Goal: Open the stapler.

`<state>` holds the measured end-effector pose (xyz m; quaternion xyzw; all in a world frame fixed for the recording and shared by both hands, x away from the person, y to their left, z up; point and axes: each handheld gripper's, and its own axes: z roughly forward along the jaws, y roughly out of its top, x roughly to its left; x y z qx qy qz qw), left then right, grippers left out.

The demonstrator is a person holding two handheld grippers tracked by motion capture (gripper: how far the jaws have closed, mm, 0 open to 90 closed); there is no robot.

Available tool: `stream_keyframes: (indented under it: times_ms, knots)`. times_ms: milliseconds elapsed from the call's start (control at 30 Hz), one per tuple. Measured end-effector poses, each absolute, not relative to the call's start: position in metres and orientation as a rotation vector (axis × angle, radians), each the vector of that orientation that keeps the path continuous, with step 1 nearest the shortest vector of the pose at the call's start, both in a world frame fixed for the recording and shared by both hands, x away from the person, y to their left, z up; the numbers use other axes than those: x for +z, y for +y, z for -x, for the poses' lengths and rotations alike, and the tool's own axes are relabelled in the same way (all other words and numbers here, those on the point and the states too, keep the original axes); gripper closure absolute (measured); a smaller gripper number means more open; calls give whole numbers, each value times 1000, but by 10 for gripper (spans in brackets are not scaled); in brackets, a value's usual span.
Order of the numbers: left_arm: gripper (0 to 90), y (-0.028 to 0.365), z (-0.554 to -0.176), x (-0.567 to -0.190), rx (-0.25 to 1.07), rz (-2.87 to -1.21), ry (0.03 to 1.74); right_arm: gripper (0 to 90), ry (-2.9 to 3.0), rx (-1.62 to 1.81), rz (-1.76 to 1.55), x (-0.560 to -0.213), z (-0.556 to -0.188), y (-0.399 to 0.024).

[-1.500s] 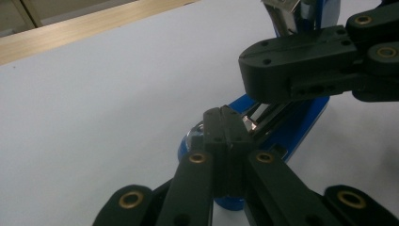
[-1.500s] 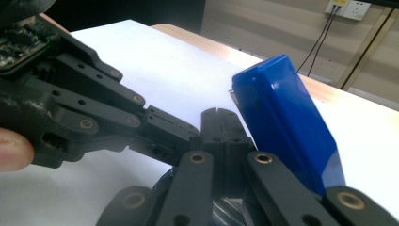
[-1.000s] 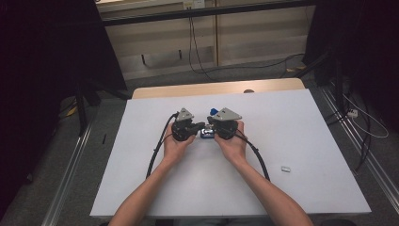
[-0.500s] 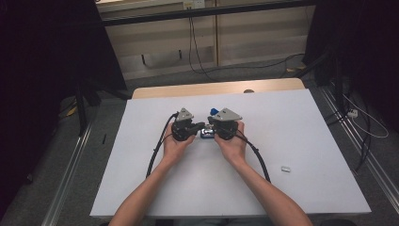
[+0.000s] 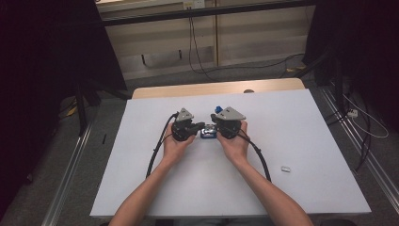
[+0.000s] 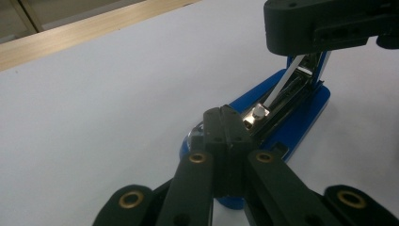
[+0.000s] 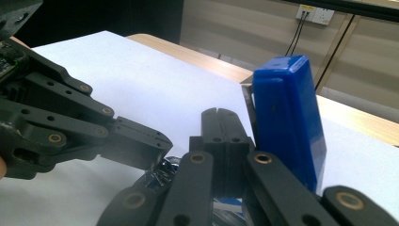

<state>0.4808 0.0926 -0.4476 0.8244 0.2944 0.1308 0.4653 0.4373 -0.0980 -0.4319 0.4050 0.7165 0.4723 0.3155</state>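
Grippers first: the left gripper and the right gripper meet nose to nose over a blue stapler near the middle of the white table. Each pair of jaws is pressed together with nothing between the pads, as both gripper views show. Compared with the frames from a second earlier, nothing has changed: hands, grippers and stapler sit in the same places. This suggests a pause in the work on the stapler, with no grasp made.

In the left gripper view the stapler lies opened, its metal magazine exposed and its base flat on the table; the left gripper's tips rest at or just above the magazine's front end, contact uncertain. In the right gripper view the raised blue lid stands just beside the right gripper's tips.

Well apart, near the table's right edge, lies a small pale object, too small to identify. From above, both grippers largely cover the stapler.
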Motion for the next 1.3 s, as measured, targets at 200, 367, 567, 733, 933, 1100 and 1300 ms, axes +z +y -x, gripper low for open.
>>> stream_keyframes:
  times_ms: [200,367,567,733,933,1100,1300]
  knots:
    - [900,93,-480,-448,333,-2026,712,900,1877,1249,-1076,-431,-437,-100]
    - [900,93,-481,-448,335,-2026,711,900,1872,1250,-1081,-429,-436,-106]
    - [900,93,-480,-448,335,-2025,712,900,1872,1250,-1078,-428,-436,-107]
    - [900,93,-481,-448,332,-2024,710,900,1869,1243,-1083,-427,-436,-112]
    - [900,93,-480,-448,334,-2025,709,900,1871,1242,-1080,-426,-435,-114]
    - [900,92,-480,-448,333,-2024,715,900,1861,1242,-1087,-425,-435,-117]
    - [900,93,-480,-448,335,-2027,715,900,1863,1244,-1089,-425,-435,-118]
